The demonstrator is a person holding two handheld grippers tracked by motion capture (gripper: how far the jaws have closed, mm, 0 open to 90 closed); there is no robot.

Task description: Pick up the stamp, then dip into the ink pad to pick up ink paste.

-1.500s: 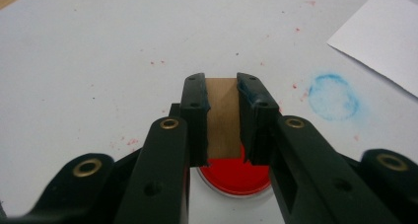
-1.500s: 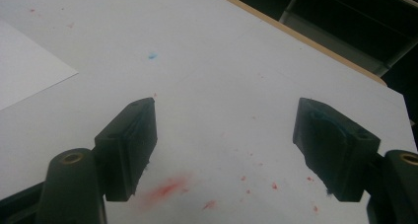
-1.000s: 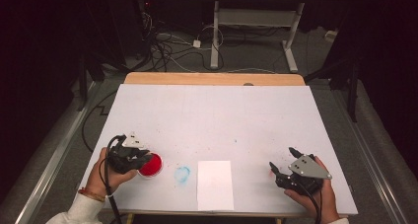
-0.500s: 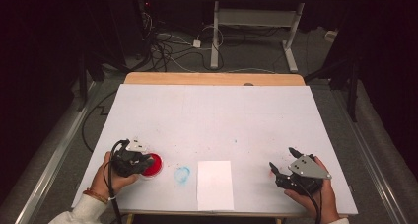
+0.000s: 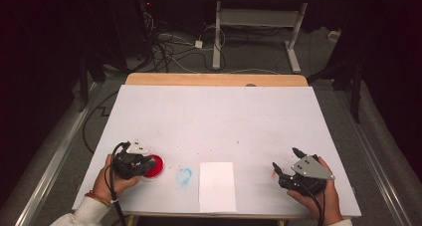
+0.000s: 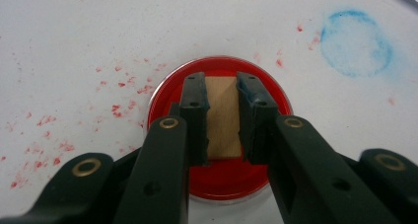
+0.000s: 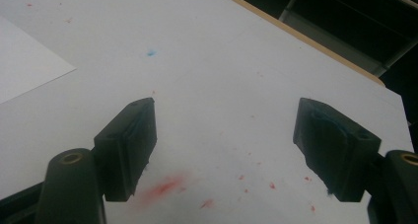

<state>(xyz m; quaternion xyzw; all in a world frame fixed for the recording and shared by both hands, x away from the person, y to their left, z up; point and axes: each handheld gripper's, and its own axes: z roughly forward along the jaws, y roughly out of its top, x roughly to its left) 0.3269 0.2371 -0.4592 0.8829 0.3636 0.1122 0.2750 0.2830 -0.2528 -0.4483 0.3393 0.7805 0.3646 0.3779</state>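
Left gripper (image 6: pixel 222 93) clamping a small tan wooden block (image 6: pixel 223 116) between its pads, holding it down inside a round red dish (image 6: pixel 219 130) of paint, near the front left corner of the white table (image 5: pixel 214 116). Red flecks (image 6: pixel 123 81) scattering over the table left of the dish, a blue ring-shaped smudge (image 5: pixel 183 175) lying just right of it. White sheet of paper (image 5: pixel 217 186) lying beyond that smudge, near the front edge. Right gripper (image 5: pixel 286 161) resting at the front right, well apart from the dish, jaws spread wide and gripping nothing, hovering above a faint red smear (image 7: pixel 162 187).
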